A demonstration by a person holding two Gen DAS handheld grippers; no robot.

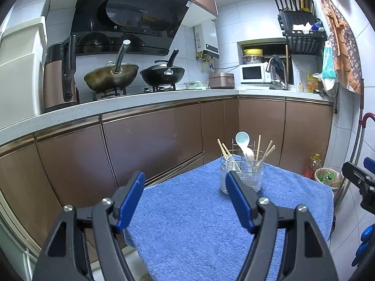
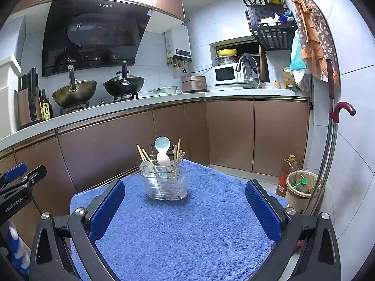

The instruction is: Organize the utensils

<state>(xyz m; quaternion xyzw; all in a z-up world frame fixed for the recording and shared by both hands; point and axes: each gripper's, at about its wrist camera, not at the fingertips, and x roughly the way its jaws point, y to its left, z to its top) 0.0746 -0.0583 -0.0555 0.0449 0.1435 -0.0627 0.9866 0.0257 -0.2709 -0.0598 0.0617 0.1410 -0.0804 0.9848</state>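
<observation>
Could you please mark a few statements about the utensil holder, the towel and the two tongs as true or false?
1. Both the left tongs and the right tongs are open and hold nothing. True.
2. The wire utensil holder lies tipped on its side. False: it stands upright on the blue towel.
3. A light blue spoon sticks up out of the holder. True.
4. The chopsticks lie loose on the towel. False: they stand in the holder, and no utensil lies on the towel.
5. The right tongs are clamped on the holder's rim. False: they are short of it, touching nothing.
</observation>
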